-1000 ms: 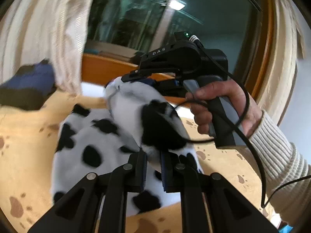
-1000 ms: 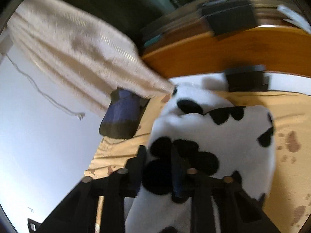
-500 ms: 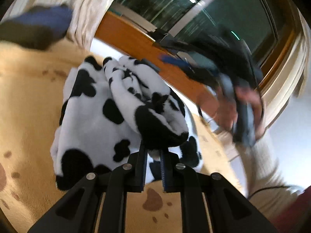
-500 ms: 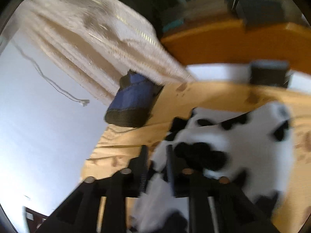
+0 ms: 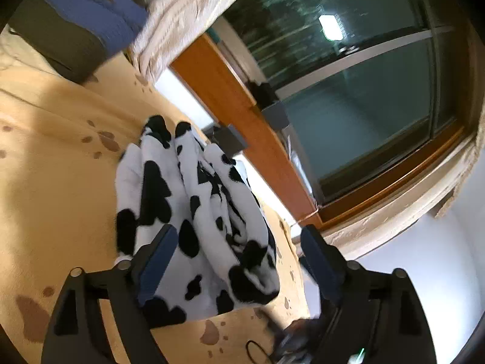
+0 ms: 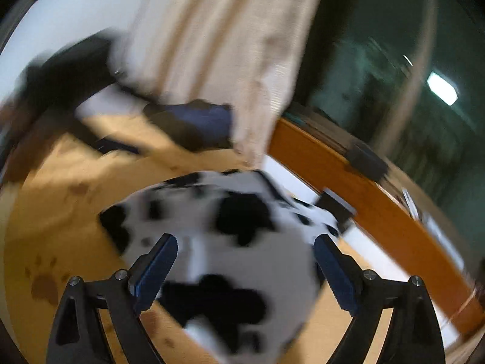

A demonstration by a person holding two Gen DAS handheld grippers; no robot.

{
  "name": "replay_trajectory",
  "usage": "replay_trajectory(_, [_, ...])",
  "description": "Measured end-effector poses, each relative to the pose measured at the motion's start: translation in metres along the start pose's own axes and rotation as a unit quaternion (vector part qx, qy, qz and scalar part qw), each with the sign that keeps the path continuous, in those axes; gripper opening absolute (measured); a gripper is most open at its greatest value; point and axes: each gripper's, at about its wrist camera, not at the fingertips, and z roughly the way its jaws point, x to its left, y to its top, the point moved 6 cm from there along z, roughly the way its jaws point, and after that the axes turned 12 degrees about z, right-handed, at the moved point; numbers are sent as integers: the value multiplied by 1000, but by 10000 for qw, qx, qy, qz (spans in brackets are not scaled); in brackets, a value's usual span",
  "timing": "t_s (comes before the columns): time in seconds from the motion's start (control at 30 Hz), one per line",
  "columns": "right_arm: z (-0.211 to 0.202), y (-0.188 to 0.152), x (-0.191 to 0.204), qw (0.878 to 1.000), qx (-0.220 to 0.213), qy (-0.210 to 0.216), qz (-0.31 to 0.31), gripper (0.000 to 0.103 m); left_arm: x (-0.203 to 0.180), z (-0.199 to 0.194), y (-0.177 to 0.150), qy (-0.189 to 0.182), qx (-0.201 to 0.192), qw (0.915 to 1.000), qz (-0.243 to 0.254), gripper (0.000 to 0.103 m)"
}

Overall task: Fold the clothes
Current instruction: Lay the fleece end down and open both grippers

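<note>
Left gripper point(image 5: 235, 265): its jaws are opening, the blue-padded fingers point(image 5: 157, 254) standing wide apart and released; the garment is lying between and past them, and no pad is pressing on it

Garment: the white plush fleece garment with black cow patches point(image 5: 194, 212) is resting in a rumpled, partly folded heap on the tan bed cover printed with brown paw marks point(image 5: 54, 157), near the orange wooden window frame point(image 5: 242, 100)

Feel: judging by how it is slumping into thick rolls, it is looking soft, limp and light, bulky rather than slippery, and not fragile; it is likely sagging wherever it is not being supported

Where to hold: the thick rolled edge nearest the left fingers is looking like the easiest bite; pinching through a doubled layer at a corner or hem should be carrying the fabric better than a single loose flap

Right gripper point(image 6: 245, 268): its jaws are also opening, fingers point(image 6: 157, 261) spread and gripping nothing; the same cow-patched fleece point(image 6: 218, 227) is lying blurred between them, on the bed cover point(image 6: 54, 200)

Surroundings: a folded blue and dark cloth point(image 5: 75, 27) is sitting well apart, under the cream curtain point(image 5: 188, 9)
</note>
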Motion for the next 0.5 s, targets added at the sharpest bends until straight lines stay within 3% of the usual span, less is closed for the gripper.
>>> replay_trajectory(0.13, [9, 1, 29, 9965, -335, -331, -696, 94, 8, 31, 3, -245, 595, 9968, -472, 97])
replay_trajectory(0.27, [33, 3, 38, 9920, -363, -515, -1098, 94, 17, 52, 4, -278, 866, 9927, -788, 97])
replay_trajectory(0.4, [56, 4, 39, 9828, -450, -969, -1508, 94, 18, 74, 16, -408, 1058, 9895, -891, 101])
replay_trajectory(0.5, [80, 0, 36, 9832, -156, -1004, -1515, 94, 24, 92, 25, -345, 1174, 9873, -1009, 103])
